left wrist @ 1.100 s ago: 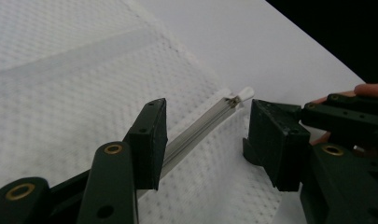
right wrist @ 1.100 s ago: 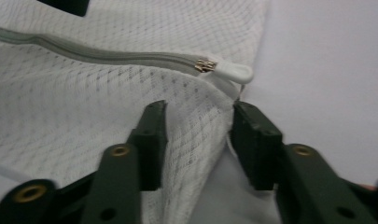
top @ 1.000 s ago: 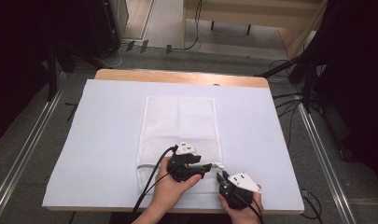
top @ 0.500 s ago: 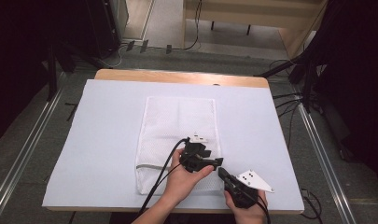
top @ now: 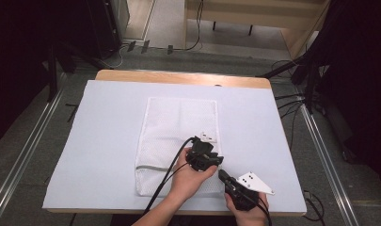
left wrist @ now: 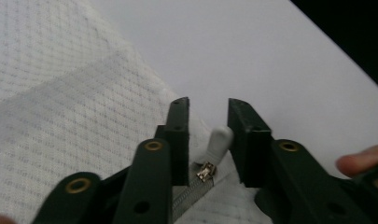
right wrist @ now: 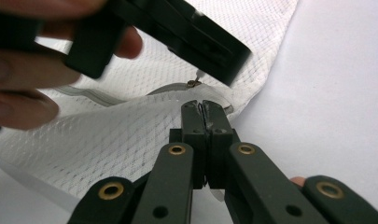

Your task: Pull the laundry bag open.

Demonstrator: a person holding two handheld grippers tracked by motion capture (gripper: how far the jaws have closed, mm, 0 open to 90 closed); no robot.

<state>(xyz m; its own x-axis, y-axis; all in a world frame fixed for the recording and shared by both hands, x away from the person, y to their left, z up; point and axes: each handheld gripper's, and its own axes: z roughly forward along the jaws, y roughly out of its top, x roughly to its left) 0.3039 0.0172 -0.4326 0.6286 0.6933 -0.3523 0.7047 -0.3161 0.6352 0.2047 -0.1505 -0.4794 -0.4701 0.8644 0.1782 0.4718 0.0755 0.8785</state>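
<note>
High view puts the white mesh laundry bag [top: 176, 141] flat on the pale table cover [top: 108, 132], both my grippers at its near right corner. My right gripper [right wrist: 204, 108] is pinching the mesh edge just beside the zipper's end. My left gripper [left wrist: 208, 140] is spread around the smooth white zipper pull [left wrist: 219, 143]. I judge the next move: close on that tab, then draw it along the grey zipper [top: 153, 167].

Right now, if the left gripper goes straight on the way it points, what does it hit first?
Most likely the white zipper pull: it sits between the open jaws of the left gripper, just ahead, on the mesh bag. Depth is unclear; the bag's fabric under the pull could touch first.
</note>
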